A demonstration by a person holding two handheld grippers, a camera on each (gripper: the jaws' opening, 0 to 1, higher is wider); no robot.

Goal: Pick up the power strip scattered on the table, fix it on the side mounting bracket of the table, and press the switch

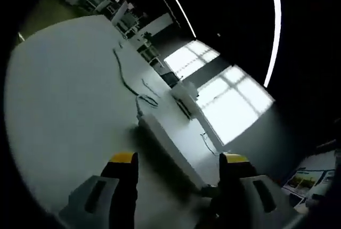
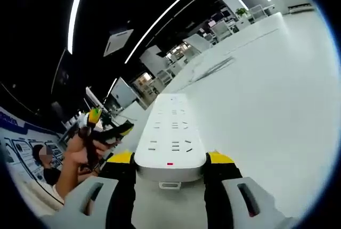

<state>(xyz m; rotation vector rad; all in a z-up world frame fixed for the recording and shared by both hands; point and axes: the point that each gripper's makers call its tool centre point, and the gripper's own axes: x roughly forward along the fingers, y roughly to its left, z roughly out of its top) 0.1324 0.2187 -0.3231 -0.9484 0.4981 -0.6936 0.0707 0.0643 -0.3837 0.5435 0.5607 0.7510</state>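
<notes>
Right tongs (image 2: 169, 161) clamp the long white plastic power strip (image 2: 171, 138) by its end — smooth pale surface (image 2: 266, 96) beneath. Left tongs (image 1: 180, 160) gape open, strip (image 1: 168, 146) just ahead — probably not touching.

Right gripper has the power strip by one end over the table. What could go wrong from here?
1. The right gripper clamps the power strip only at its switch end; the long free end could droop or twist out.
2. Its cable trails across the table and may drag or snag as the strip is carried to the bracket.
3. The left gripper looks open near the strip's far end; a careless close could knock it.
</notes>
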